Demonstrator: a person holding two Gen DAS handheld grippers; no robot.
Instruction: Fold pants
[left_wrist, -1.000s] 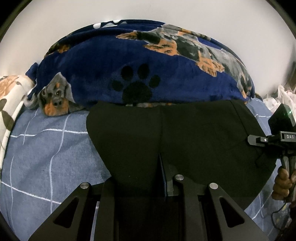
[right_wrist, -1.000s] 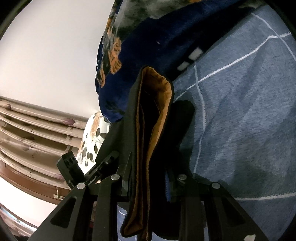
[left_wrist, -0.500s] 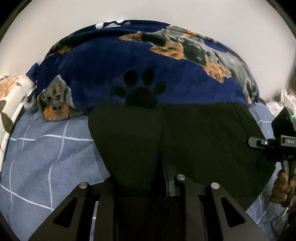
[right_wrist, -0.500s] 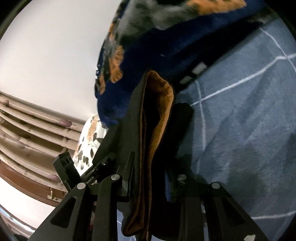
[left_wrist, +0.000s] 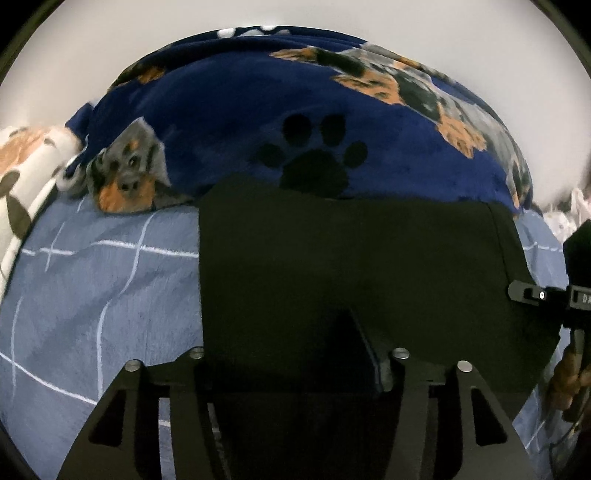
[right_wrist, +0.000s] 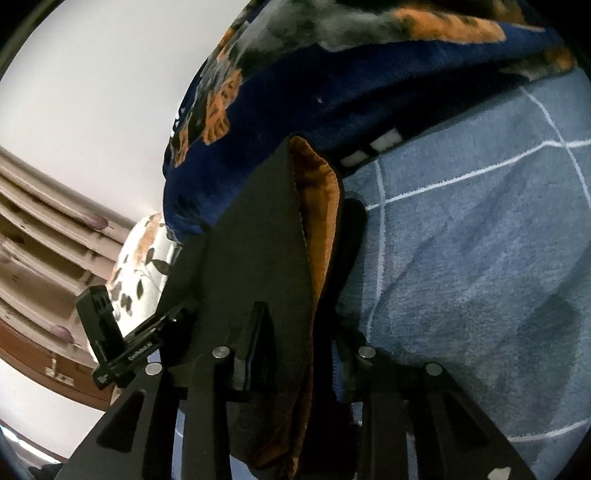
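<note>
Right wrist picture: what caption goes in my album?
Right gripper pinching folded black pants, their orange lining showing, over a blue checked bedspread.

Dim, soft indoor light; heavy fisheye warp, dark corners; slight blur.

Right gripper (right_wrist: 295, 354) clamps black, orange-lined folded pants (right_wrist: 266, 258); blue grid-patterned bedsheet (right_wrist: 480, 258) lies right of fingers.

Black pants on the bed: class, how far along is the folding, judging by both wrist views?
Done: the black pants already lie doubled on the blue checked bedspread, orange lining showing at the edge.
In hand: the right gripper pinches that folded edge; the left gripper, its jaws just opening, straddles the near edge.
Left: probably another fold, though the final size can't be judged.
</note>
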